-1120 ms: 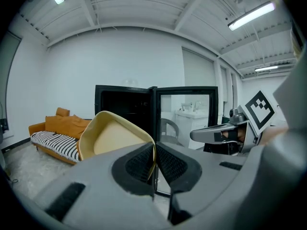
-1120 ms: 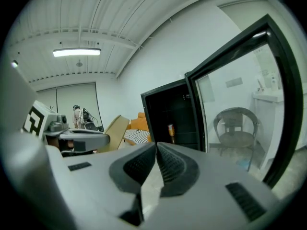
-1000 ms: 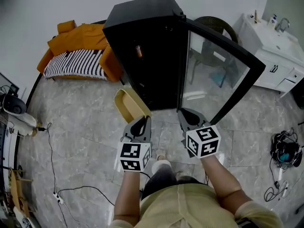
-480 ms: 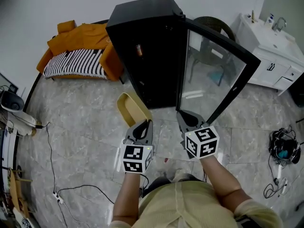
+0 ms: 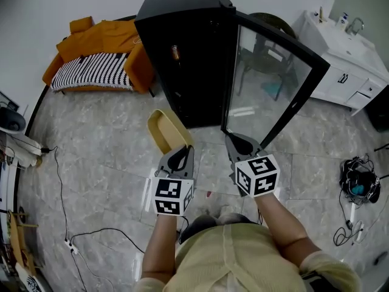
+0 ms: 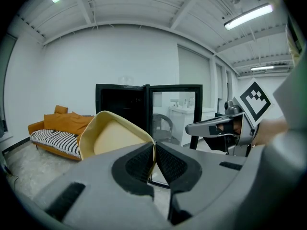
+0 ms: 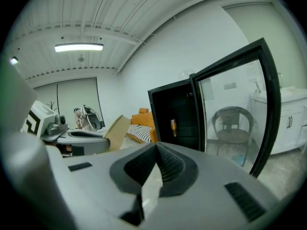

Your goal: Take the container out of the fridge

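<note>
A shallow yellow container (image 5: 165, 129) hangs in front of the black fridge (image 5: 188, 41), outside it and over the floor. My left gripper (image 5: 185, 148) is shut on its near rim; in the left gripper view the rim (image 6: 144, 137) is pinched between the dark pads of the left gripper (image 6: 153, 146). My right gripper (image 5: 230, 140) sits beside it to the right, shut with nothing in it, and its pads meet in the right gripper view (image 7: 156, 146). The fridge's glass door (image 5: 273, 81) stands open to the right. A small bottle (image 7: 173, 126) stands inside the fridge.
An orange sofa with a striped blanket (image 5: 97, 66) is left of the fridge. A chair (image 5: 267, 59) stands behind the glass door, and a white sink cabinet (image 5: 349, 62) is at the far right. Cables (image 5: 67, 224) and a black bundle (image 5: 360, 184) lie on the marble floor.
Both grippers and the held container have drawn slightly back from the fridge. The grip on the container is unchanged, and the door stays open.
</note>
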A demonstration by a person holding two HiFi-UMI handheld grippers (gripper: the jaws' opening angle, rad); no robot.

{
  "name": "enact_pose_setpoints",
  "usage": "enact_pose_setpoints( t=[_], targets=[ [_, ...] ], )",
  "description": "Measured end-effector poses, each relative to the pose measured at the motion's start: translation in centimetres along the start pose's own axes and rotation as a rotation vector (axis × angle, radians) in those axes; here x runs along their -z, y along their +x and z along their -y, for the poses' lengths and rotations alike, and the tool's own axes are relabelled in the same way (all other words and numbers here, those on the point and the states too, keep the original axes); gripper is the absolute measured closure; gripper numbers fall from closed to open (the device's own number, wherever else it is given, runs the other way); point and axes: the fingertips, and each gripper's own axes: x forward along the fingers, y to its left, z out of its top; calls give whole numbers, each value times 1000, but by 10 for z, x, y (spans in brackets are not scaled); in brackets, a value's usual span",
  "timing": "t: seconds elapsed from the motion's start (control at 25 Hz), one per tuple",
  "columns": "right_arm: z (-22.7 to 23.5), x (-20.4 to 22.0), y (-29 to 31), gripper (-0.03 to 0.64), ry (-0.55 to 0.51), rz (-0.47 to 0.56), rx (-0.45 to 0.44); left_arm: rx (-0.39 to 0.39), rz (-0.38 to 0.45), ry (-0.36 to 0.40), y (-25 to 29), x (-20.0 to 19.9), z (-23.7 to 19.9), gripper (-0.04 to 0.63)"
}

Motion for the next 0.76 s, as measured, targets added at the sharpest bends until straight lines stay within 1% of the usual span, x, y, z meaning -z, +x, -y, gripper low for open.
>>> enact_pose_setpoints(
  t=[0.32, 0.76],
  targets=[
    [-1, 8, -9, 589, -5, -11, -4, -5, -8, -2, -9, 9, 10, 560],
    [2, 15, -12, 589, -2, -22, -5, 4, -16, -11, -8, 17, 20, 560]
  ],
)
